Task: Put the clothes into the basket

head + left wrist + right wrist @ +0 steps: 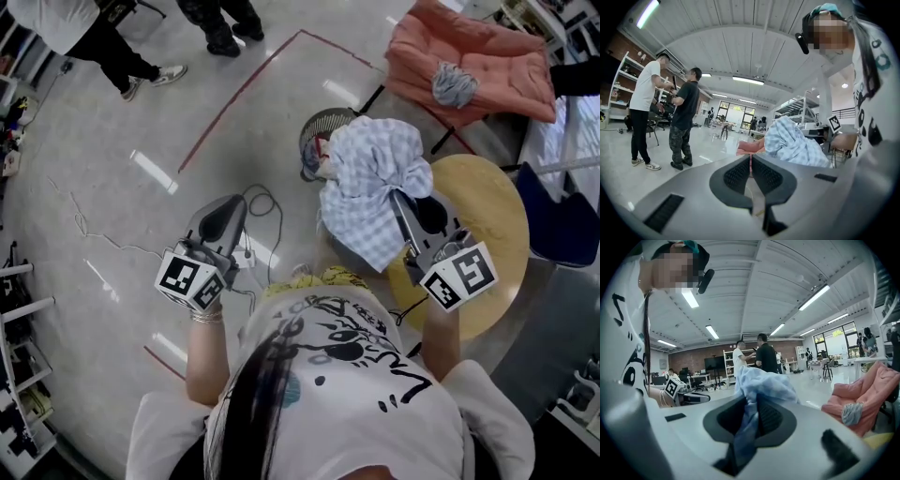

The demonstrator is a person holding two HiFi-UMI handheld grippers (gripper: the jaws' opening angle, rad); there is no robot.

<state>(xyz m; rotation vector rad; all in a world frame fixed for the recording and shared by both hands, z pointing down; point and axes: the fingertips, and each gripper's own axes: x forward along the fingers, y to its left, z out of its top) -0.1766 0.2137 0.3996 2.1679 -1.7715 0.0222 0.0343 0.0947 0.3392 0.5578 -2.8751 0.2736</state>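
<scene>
Right gripper (401,202) clamped on a light-blue checked fabric garment (370,178), held bunched just beside a dark wire-mesh basket (322,122) standing on the floor. Left gripper (223,208) closed and empty, apart from both.

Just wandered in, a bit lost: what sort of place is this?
Probably an open lab or workshop hall: a red tape line marking the glossy grey floor, tall white open shelving at one side, long strip lights overhead.
</scene>
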